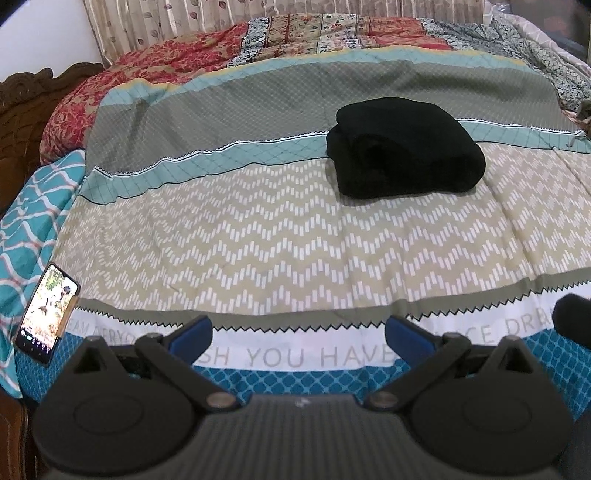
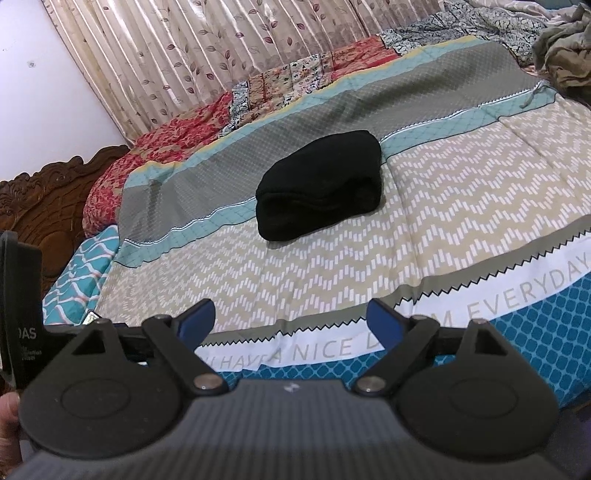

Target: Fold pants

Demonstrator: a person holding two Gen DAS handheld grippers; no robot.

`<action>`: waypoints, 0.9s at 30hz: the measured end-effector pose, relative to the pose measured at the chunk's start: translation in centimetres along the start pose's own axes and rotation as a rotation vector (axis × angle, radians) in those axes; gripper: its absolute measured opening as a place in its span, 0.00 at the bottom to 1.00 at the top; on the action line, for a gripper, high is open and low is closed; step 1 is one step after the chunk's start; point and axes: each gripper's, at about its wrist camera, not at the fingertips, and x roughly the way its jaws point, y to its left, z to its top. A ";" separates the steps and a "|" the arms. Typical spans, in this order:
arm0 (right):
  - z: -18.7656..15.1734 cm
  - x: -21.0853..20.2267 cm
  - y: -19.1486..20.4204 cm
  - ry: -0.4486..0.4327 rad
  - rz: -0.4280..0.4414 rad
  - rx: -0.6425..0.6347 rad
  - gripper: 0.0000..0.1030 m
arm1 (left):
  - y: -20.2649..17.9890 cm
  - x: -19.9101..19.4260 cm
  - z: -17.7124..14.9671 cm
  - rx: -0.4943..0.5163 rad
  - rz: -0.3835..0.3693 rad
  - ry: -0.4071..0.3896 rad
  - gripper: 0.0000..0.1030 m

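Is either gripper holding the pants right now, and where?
Neither. Left gripper and right gripper are open and empty; the folded black pants lie apart on the bedspread.

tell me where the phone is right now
In the left wrist view, the phone lies at the bed's left edge, on the teal sheet, left of the left gripper.

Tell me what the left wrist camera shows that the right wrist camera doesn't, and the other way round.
Only the left wrist view shows the whole phone, screen lit, at the bed's left edge. Only the right wrist view shows a rumpled olive cloth at the far right. Both show the folded black pants lying on the patterned bedspread, the carved wooden headboard, the leaf-print curtain, and an open, empty gripper: left gripper, right gripper.
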 end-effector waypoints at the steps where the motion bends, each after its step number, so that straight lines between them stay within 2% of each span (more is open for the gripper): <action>1: 0.0 0.0 0.0 0.000 -0.001 0.000 0.88 | 0.0 0.1 0.0 -0.001 0.000 0.001 1.00; 27: -0.3 0.4 -0.2 0.033 -0.014 0.014 0.91 | 0.2 1.0 -0.7 -0.005 -0.029 0.058 1.00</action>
